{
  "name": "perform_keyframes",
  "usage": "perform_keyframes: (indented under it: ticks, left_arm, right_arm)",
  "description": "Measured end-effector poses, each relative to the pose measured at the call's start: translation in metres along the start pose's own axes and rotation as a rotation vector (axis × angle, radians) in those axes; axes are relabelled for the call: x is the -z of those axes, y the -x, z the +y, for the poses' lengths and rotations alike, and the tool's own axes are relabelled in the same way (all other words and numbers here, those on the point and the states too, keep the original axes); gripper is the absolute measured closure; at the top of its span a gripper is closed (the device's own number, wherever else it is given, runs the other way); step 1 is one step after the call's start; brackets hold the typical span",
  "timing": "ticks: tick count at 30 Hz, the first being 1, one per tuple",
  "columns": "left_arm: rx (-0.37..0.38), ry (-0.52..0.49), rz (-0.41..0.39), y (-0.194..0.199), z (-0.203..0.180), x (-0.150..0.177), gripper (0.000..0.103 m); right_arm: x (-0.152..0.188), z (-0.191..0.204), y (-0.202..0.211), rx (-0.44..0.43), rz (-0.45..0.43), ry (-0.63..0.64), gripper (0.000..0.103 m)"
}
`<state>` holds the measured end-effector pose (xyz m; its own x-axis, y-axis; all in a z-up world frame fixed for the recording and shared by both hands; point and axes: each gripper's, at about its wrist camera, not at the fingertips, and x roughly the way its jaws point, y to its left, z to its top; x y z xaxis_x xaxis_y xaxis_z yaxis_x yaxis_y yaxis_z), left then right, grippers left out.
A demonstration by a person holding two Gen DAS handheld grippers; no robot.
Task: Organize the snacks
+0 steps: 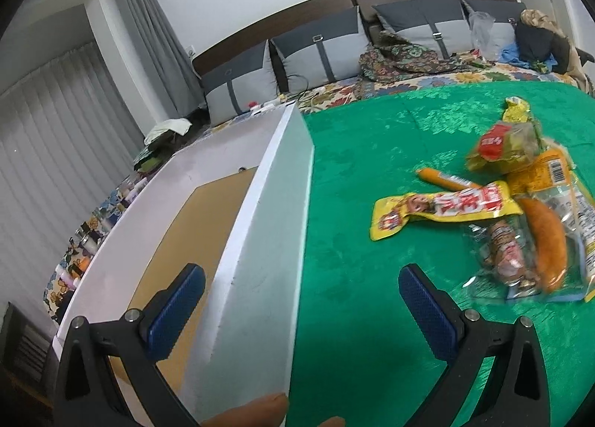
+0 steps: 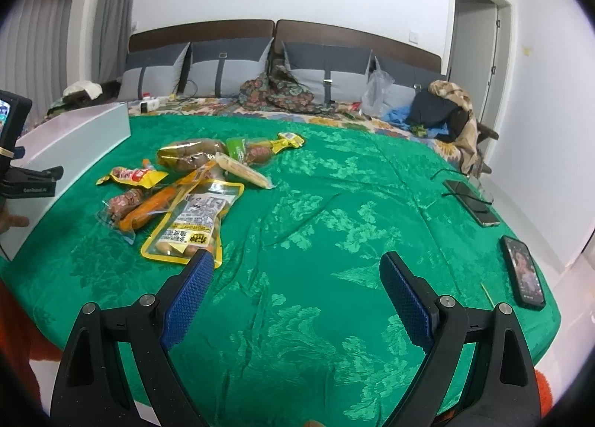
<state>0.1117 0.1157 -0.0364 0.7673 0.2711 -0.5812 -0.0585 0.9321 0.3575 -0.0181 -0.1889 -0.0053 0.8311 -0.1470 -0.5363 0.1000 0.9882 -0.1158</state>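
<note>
A pile of snack packets lies on the green blanket [image 2: 334, 204]: a yellow packet [image 1: 442, 209], an orange sausage [image 1: 546, 237], a small brown sausage pack [image 1: 502, 248] and a clear yellow-edged pouch [image 2: 193, 218]. At the blanket's left stands a white box [image 1: 260, 241] with a brown cardboard bottom and nothing in it that I can see. My left gripper [image 1: 300, 272] is open and straddles the box's right wall, one finger inside and one outside. Over bare blanket my right gripper [image 2: 296, 257] is open and holds nothing, its left fingertip [image 2: 202, 263] near the pouch's lower edge.
Two phones [image 2: 522, 270] [image 2: 472, 200] lie near the blanket's right edge. Grey pillows [image 2: 227, 70], clothes [image 2: 279, 90] and a plastic bag [image 2: 377, 90] line the headboard. A hand's fingertips [image 1: 256, 412] show at the left wrist view's bottom edge.
</note>
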Motion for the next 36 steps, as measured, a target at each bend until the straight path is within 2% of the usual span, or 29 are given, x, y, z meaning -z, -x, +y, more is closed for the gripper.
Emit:
perform_keyframes:
  ticks: [4,8,12,14,18,23,29,36]
  left_arm:
    - [0.023,0.01,0.009,0.009,0.001,-0.001,0.0]
    - [0.129,0.023,0.008,0.032,-0.019,-0.002,0.0]
    - [0.288,0.056,0.095,0.038,-0.053,0.009,0.0]
    - [0.319,0.034,0.142,0.036,-0.074,0.019,0.0]
    - [0.366,-0.004,0.218,0.032,-0.1,0.037,0.0]
    - [0.408,-0.007,0.284,0.026,-0.112,0.051,0.0]
    - [0.448,0.045,0.303,0.022,-0.112,0.054,0.0]
    - [0.437,0.065,0.292,0.02,-0.104,0.058,0.0]
  right_arm:
    - [0.0,-0.001,-0.004,-0.004,0.011,-0.014,0.01]
    - [0.001,0.003,-0.012,-0.018,0.04,-0.009,0.01]
    - [0.007,0.009,-0.023,-0.051,0.098,0.016,0.01]
    - [0.012,0.012,-0.029,-0.071,0.136,0.028,0.01]
    - [0.023,0.015,-0.042,-0.105,0.216,0.036,0.01]
    - [0.034,0.016,-0.054,-0.132,0.297,0.033,0.01]
    - [0.044,0.018,-0.065,-0.14,0.35,0.039,0.01]
    - [0.044,0.015,-0.069,-0.166,0.349,-0.002,0.009]
